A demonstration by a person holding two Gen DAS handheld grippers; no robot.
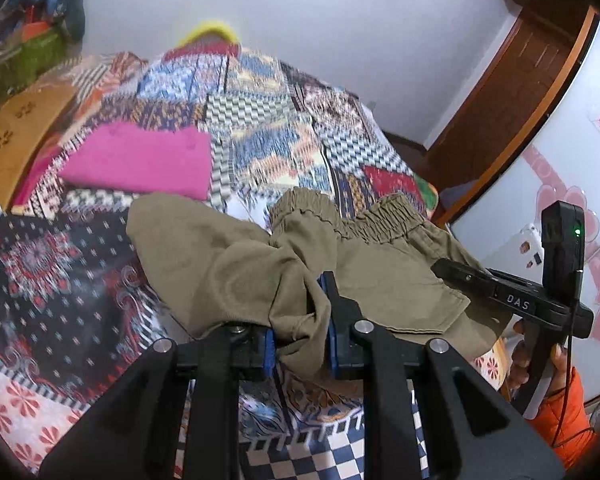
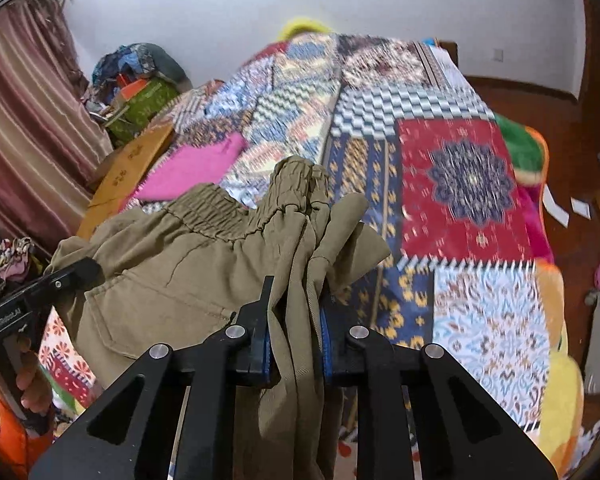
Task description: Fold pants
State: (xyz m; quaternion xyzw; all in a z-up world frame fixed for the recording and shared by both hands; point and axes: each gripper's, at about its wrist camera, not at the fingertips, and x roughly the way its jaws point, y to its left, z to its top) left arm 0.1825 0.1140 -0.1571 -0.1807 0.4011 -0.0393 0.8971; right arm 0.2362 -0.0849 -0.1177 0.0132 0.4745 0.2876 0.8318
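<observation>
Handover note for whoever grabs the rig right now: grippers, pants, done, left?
Left gripper: shut on a bunch of the khaki pants.
Right gripper: shut on another bunch of the same cloth, near the elastic waistband.
Pants: bunched and crumpled between the two grippers, above the patchwork bedspread. A folded pink garment lies further back on the bed.
Done: both grips taken.
Left: spread the pants flat on the bedspread, then fold; no neat fold shows yet.
</observation>
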